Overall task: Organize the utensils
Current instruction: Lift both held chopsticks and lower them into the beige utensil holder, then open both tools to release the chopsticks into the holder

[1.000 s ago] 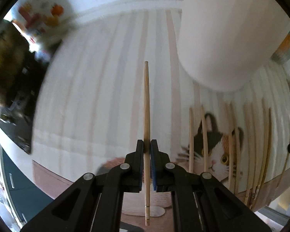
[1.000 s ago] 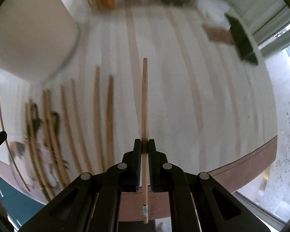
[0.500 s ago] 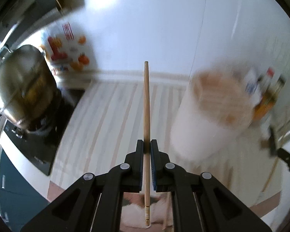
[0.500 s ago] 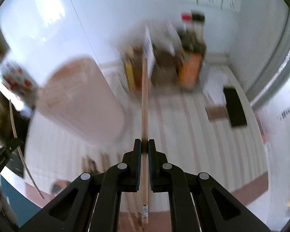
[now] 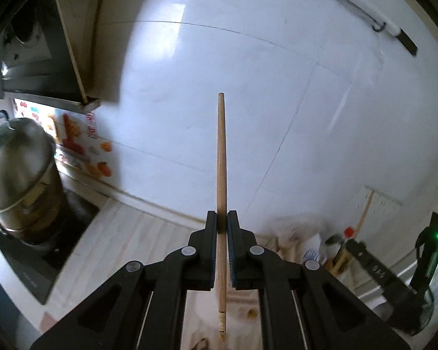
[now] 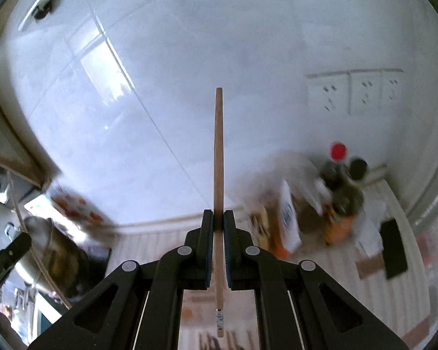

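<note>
1. Now both hands are up off the striped mat: a second ago the views looked down on loose chopsticks lying on it, now mostly the white tiled wall.
2. Left gripper jaws narrow, clamped on a chopstick, pointing forward, above the mat.
3. Right gripper same, pinching its own chopstick.
4. Meaning: two sticks picked, likely heading to the white holder seen earlier beside the mat; not visible now.
5. Sticks: slim, round, tapered, pale wood, matte; printed band at the butt.
6. Steel pot, shiny, left of the mat; blurred bottles at its right.
</note>
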### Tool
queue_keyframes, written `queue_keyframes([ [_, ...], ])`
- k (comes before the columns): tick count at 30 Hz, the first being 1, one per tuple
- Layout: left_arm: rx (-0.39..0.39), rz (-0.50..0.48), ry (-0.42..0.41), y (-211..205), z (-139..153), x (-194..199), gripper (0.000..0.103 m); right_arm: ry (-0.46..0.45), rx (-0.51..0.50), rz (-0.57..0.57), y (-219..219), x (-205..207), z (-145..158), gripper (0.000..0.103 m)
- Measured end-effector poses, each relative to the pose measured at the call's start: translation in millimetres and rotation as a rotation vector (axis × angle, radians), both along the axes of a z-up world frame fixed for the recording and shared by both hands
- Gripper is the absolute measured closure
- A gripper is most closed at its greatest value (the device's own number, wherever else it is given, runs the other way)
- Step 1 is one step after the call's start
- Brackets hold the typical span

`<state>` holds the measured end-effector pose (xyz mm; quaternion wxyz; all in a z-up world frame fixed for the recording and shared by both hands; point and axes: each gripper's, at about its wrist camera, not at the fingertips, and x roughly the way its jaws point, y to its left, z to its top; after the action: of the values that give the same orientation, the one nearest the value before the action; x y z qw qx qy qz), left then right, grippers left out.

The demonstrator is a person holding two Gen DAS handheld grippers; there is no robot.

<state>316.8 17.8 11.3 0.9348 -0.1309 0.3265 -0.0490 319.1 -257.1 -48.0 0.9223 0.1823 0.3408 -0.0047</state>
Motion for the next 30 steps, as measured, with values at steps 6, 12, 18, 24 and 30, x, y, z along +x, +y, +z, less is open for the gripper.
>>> queue_keyframes([
  [6,-0.09,0.016,0.038,-15,-30,54,0.099,-0.045,0.027,-0.021,7,48,-6,0.096],
  [12,-0.107,0.027,0.064,-30,-69,95,0.099,-0.048,0.046,-0.035,11,85,-31,0.096],
  [18,-0.065,0.006,0.065,-45,-92,112,0.099,-0.048,0.028,-0.004,19,95,-50,0.096],
  [24,0.022,-0.039,0.067,-60,-103,111,0.099,-0.037,0.019,0.019,23,86,-57,0.096],
  [30,0.067,-0.093,0.098,-66,-105,96,0.099,-0.015,0.014,0.058,25,72,-61,0.096],
])
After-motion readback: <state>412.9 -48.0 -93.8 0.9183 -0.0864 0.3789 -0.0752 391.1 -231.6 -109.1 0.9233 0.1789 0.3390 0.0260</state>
